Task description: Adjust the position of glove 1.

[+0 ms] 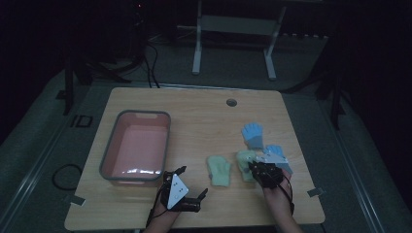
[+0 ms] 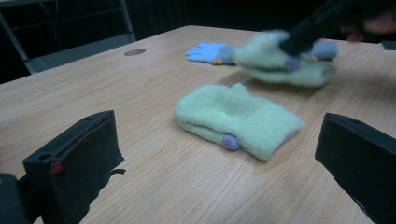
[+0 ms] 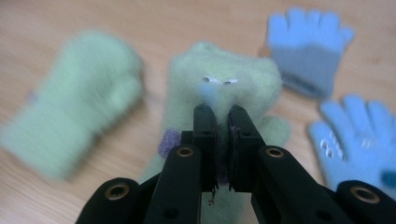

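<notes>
The right gripper (image 3: 219, 116) has clamped one green mitten (image 3: 224, 79) and holds it just off the surface (image 1: 204, 111), while the left gripper (image 2: 210, 158) waits open-jawed. The pink bin (image 1: 112, 167) looks empty; the second green mitten (image 1: 218, 170) and two blue gloves (image 1: 252, 134) lie unsorted, so nearly everything remains.

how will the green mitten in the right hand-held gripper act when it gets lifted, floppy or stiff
Probably floppy: the green mitten looks like soft fleece, and the right hand-held gripper pinches only a narrow fold, so the rest should droop. It likely weighs little for its size. Slipping seems unlikely, since fuzzy fabric grips well. The second green mitten lies apart, so it should stay put.
</notes>
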`<action>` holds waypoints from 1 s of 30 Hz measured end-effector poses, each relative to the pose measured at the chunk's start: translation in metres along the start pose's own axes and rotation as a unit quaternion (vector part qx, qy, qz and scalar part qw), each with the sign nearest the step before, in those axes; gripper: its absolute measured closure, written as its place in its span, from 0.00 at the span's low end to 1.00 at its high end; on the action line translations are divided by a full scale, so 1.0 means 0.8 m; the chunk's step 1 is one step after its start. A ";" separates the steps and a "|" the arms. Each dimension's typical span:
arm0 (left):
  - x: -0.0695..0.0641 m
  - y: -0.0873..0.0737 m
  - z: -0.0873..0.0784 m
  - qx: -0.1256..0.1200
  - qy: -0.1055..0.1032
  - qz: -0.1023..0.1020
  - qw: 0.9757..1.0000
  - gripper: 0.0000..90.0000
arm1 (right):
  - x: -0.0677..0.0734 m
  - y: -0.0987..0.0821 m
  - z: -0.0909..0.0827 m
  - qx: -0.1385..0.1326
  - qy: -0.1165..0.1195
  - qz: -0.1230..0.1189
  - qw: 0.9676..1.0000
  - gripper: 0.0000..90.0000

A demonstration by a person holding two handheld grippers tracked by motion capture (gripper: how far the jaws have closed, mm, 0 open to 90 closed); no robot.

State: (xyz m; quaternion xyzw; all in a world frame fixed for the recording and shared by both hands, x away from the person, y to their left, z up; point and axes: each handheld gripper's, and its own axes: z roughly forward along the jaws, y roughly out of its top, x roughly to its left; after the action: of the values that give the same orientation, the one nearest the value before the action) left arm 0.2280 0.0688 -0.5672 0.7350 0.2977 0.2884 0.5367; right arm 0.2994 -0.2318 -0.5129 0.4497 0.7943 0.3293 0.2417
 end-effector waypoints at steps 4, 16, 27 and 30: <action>0.000 0.000 0.000 0.000 0.000 0.000 1.000 0.00 | 0.013 0.026 -0.014 -0.018 -0.007 -0.010 1.000 0.93; 0.002 0.000 0.000 -0.001 -0.002 -0.008 1.000 0.00 | 0.081 0.068 -0.030 -0.038 -0.006 0.033 0.999 0.93; 0.003 0.000 -0.001 -0.002 -0.004 -0.013 1.000 0.00 | 0.118 0.060 0.008 0.004 0.005 0.033 0.999 0.93; 0.004 0.000 -0.001 -0.001 -0.004 -0.013 1.000 0.00 | 0.119 0.053 0.018 0.017 0.004 0.032 0.999 0.93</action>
State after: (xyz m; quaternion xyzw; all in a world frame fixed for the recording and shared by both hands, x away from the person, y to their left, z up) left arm 0.2297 0.0717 -0.5670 0.7316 0.3049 0.2784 0.5425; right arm 0.2871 -0.1278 -0.4993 0.4776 0.7858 0.3255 0.2203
